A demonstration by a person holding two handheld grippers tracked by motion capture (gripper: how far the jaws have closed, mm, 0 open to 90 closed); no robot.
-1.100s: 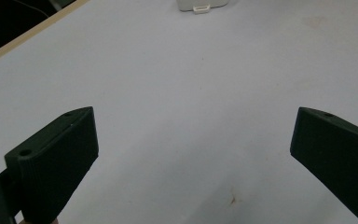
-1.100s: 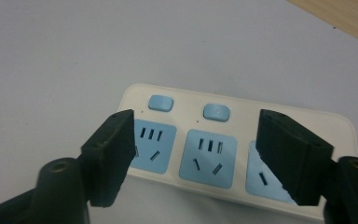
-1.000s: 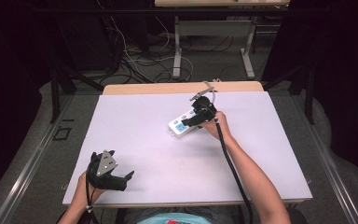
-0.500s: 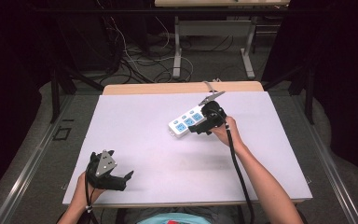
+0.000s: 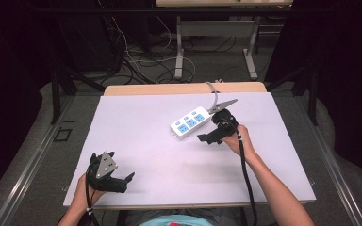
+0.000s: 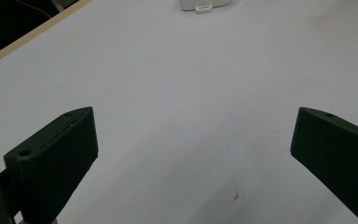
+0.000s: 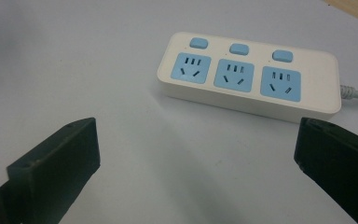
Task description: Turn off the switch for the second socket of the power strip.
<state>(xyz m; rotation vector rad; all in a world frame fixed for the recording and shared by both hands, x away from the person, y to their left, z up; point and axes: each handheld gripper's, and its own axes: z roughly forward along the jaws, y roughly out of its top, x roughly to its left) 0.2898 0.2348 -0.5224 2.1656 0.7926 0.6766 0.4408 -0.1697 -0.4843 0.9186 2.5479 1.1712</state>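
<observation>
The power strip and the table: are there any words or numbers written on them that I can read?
None: no words, numbers or brand names can be read.
Power strip: plain white, with three blue sockets and three blue buttons, none of them labelled.
Table: plain white, no writing.
Left gripper and right gripper: plain black, no labels.
</observation>
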